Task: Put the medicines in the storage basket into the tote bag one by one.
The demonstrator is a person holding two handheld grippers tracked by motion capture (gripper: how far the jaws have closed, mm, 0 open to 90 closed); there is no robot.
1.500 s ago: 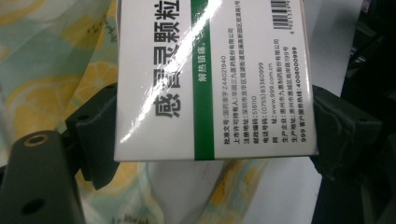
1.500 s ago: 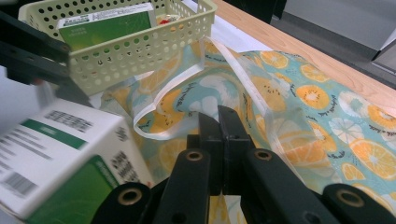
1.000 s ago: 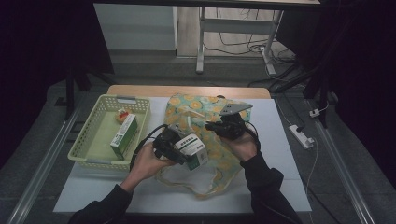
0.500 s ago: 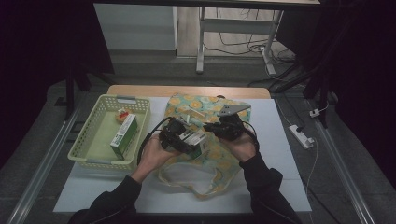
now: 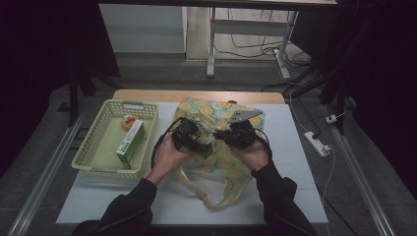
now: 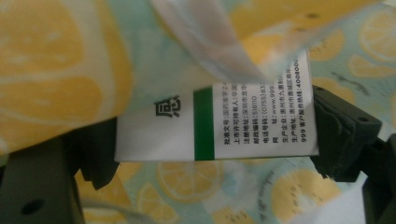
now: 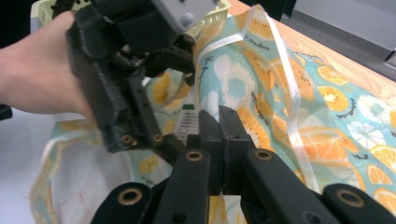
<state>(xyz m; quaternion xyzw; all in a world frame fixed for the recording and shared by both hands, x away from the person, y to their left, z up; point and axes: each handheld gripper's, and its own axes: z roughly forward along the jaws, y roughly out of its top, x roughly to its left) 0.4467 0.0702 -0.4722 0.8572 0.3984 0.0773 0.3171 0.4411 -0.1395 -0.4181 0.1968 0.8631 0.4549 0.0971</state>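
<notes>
At the far left of the table sits a pale yellow basket [image 5: 93,157], and in it lie a green-and-white box [image 5: 130,143] and, beyond that, a small red-and-orange thing [image 5: 129,121] too small to make out. Just right of the basket, the person's left hand [image 5: 167,158] comes up from the near edge holding the left gripper [image 5: 193,139]. Its jaws stand wide apart and are clamped on the two ends of a carton [image 6: 243,109], white with a green stripe and black print. In the left gripper view the carton lies level across the jaws, with lemon-print cloth above and below it and a fold of that cloth draped over its upper edge. The cloth belongs to the bag [image 5: 223,164], which is spread over the middle of the white table [image 5: 295,187], its handles trailing toward the person. The carton is right at the bag's mouth, over the cloth. To the right, the right gripper [image 7: 219,116] has its jaws pressed fully together, pinching the bag's fabric near its pale trimmed rim and holding it up. In the right gripper view the left gripper sits close beside it. The right hand [image 5: 253,155] rests over the bag.
</notes>
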